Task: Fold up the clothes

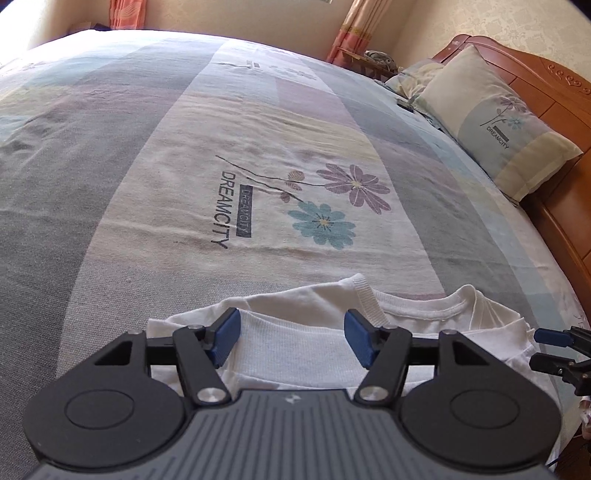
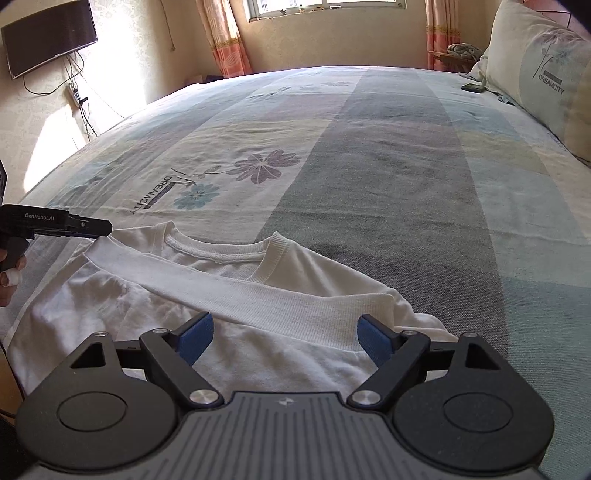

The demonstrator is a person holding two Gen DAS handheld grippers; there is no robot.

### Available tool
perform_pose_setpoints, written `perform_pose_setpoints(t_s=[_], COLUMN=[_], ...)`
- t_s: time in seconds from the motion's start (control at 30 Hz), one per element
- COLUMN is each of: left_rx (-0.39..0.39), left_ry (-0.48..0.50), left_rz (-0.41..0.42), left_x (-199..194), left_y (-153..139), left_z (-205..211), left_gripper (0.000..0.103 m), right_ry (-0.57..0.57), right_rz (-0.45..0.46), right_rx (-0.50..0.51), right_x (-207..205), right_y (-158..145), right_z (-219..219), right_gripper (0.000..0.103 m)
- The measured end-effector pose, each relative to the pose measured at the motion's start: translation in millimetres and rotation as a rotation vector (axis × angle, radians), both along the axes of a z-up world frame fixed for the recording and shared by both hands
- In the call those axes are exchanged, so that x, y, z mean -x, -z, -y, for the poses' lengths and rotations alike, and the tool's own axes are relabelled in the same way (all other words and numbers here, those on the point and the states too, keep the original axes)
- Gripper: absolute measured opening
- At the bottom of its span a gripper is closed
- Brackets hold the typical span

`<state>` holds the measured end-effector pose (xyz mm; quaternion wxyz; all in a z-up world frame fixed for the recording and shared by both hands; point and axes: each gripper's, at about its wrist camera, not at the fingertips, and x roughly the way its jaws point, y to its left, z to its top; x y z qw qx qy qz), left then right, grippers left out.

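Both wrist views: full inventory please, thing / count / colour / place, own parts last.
white shirt: 1, white, near edge of bed, partly folded, collar away from the cameras
bedspread: 1, grey, blue and cream panels with flower print, covers the bed
pillow: 1 plainly seen, cream and blue, by the headboard
headboard: 1, brown wood, head end
TV: 1, black, on the wall
curtains: orange-pink, beside the window
left gripper: black, blue pads, open over shirt
right gripper: black, blue pads, open over shirt
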<state>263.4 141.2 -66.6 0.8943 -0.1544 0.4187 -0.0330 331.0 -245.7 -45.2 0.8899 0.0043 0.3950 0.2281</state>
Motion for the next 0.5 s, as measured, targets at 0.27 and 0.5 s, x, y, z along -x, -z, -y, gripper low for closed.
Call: perform_pose_setpoints(t_s=[0.27, 0.5], left_rx=[-0.048, -0.004], left_ry=[-0.023, -0.04], left_rz=[0.018, 0.021], left_x=[-24, -4], left_y=[-2, -9], left_z=[-4, 1], left_gripper=[0.062, 0.067], right_ry=[0.047, 0.037], right_rz=[-0.038, 0.009], right_rx=[0.04, 0.0], right_x=[-22, -24], right_y=[19, 2], right_z=[-3, -3], right_gripper=[0.089, 0.091])
